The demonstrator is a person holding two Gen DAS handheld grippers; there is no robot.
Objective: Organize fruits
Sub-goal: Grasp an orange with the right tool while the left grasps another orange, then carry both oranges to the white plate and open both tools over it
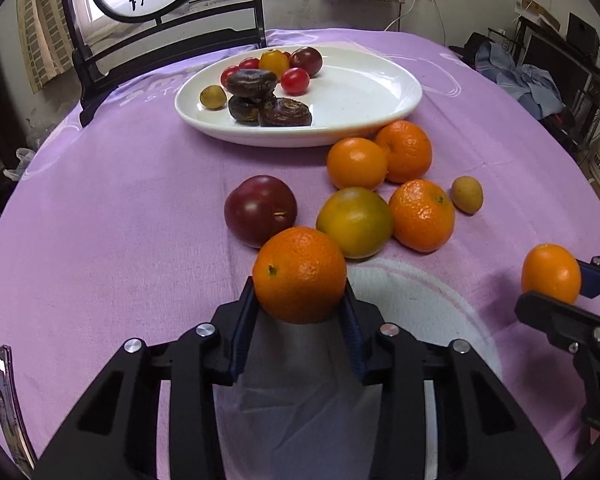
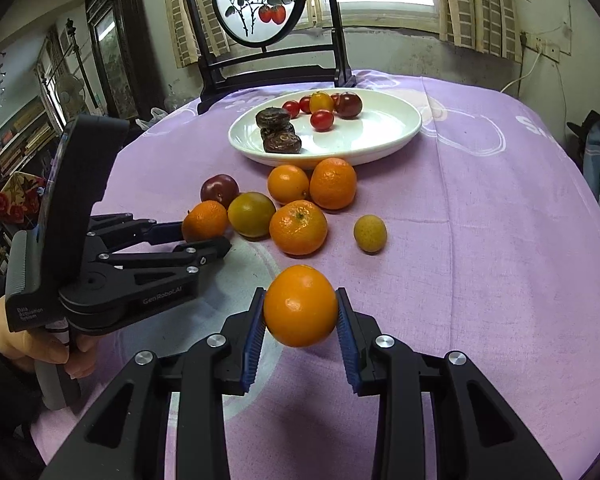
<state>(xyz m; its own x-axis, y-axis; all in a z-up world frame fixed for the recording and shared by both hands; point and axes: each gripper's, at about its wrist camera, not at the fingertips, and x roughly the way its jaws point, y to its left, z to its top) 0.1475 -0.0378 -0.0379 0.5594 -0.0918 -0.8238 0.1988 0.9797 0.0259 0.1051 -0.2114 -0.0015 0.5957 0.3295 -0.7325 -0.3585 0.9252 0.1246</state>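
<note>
**Two tongs, two oranges in hand**

Two tongs each clamp one fruit above the purple-clothed bench (image 1: 120, 220). The left tongs (image 1: 300, 300) press their blue pads on a pitted orange (image 1: 299, 274), its stem scar facing left; it sits at the near edge of the loose pile. No earlier view is given, so I tell only that the pads touch the peel on both sides. The right tongs (image 2: 301, 312) are closed on a smoother orange (image 2: 301, 306), held clear of the cloth with its shadow below.

On the cloth between the tongs and the plate (image 1: 372, 92) lie three more oranges, a green-yellow citrus (image 1: 355, 222) touching the pitted one, a dark red plum (image 1: 260, 210) just beside it, and a small tan longan (image 1: 467, 195) off to the right. The white plate holds cherry tomatoes, a yellow tomato, a second plum, three dark brown chestnuts stacked together and another longan. A hand (image 2: 32, 344) grips the left tongs' handle.
</note>
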